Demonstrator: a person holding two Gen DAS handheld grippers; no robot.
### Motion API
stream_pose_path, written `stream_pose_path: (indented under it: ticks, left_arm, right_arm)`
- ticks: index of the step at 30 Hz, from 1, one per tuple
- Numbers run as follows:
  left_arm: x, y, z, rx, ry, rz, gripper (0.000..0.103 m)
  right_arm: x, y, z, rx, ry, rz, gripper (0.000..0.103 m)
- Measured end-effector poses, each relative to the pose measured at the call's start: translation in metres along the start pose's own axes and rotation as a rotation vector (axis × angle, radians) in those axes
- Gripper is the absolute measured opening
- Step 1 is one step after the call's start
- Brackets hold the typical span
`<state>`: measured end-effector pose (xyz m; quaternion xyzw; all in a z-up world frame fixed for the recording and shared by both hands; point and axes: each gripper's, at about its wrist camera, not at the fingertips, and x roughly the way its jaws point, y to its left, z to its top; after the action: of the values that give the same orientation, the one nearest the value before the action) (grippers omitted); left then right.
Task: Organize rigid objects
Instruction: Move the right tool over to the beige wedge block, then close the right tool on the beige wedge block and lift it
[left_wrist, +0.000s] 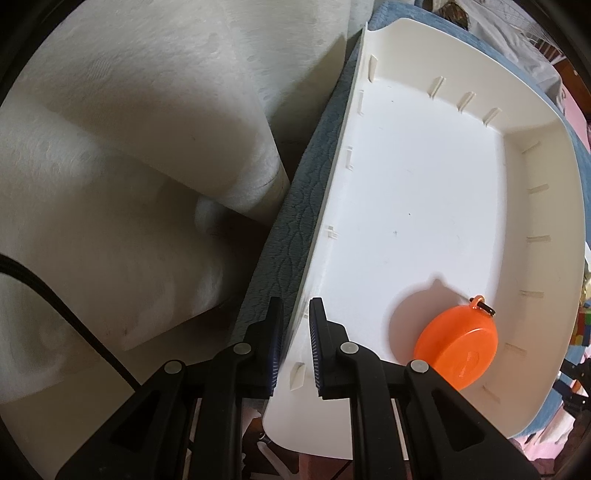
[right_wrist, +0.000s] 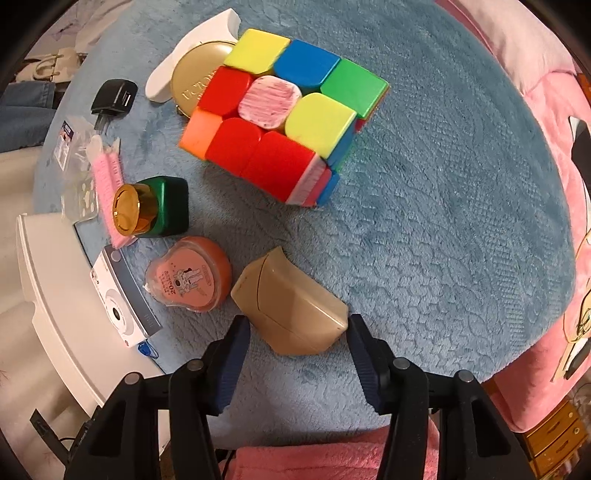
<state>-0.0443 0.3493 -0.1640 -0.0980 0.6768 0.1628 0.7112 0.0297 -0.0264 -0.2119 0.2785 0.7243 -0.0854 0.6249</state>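
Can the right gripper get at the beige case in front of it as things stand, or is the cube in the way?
Probably yes. The right gripper already straddles the beige case, a finger on each side; the puzzle cube and pink tub lie clear of it.

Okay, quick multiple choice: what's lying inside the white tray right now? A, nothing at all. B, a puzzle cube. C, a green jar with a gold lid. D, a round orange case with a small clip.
D: the left wrist view shows only the round orange case on the floor of the white tray, near its lower right corner.
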Motion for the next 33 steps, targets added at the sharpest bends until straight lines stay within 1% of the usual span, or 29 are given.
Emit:
stream_pose_path:
  ticks: [2, 3, 6, 10, 12, 14, 16, 18, 21, 25, 27, 30, 33]
  left_arm:
    - [0.0, 0.0, 0.001, 0.016, 0.002, -0.008, 0.013]
    - [0.0, 0.001, 0.001, 0.025, 0.004, -0.011, 0.013]
    - [0.0, 0.001, 0.002, 0.05, 0.009, -0.026, 0.013]
    - [-0.001, 0.004, 0.007, 0.073, 0.025, -0.055, 0.013]
    - [0.0, 0.006, 0.009, 0.078, 0.032, -0.065, 0.013]
    - [0.0, 0.008, 0.012, 0.085, 0.036, -0.07, 0.013]
    - [0.003, 0.009, 0.012, 0.092, 0.036, -0.075, 0.014]
    - [0.005, 0.009, 0.013, 0.096, 0.037, -0.075, 0.014]
    - [0.008, 0.009, 0.013, 0.095, 0.038, -0.075, 0.014]
    - [0.004, 0.008, 0.014, 0.089, 0.034, -0.07, 0.014]
    - [0.003, 0.007, 0.014, 0.087, 0.033, -0.066, 0.015]
    - [0.003, 0.005, 0.013, 0.082, 0.03, -0.055, 0.016]
    - [0.003, 0.004, 0.012, 0.074, 0.026, -0.043, 0.016]
  right_arm:
    - [-0.001, 0.004, -0.008, 0.005, -0.016, 0.012, 0.029]
    - [-0.001, 0.005, -0.011, 0.01, -0.024, 0.014, 0.028]
    - [-0.002, 0.002, -0.02, 0.053, -0.041, 0.049, 0.026]
    - [-0.004, -0.005, -0.031, 0.145, -0.048, 0.13, 0.026]
    - [-0.006, -0.007, -0.031, 0.164, -0.059, 0.135, 0.027]
    - [-0.008, -0.008, -0.029, 0.169, -0.072, 0.124, 0.03]
    - [-0.009, -0.009, -0.027, 0.169, -0.078, 0.125, 0.036]
    - [-0.012, -0.007, -0.023, 0.171, -0.084, 0.131, 0.045]
    - [-0.01, 0.002, -0.014, 0.15, -0.091, 0.104, 0.048]
    - [-0.006, 0.012, 0.003, 0.119, -0.092, 0.06, 0.049]
    - [-0.001, 0.016, 0.014, 0.092, -0.087, 0.046, 0.053]
    - [0.004, 0.029, 0.027, 0.046, -0.091, 0.013, 0.057]
    - [0.01, 0.037, 0.036, -0.004, -0.09, -0.02, 0.057]
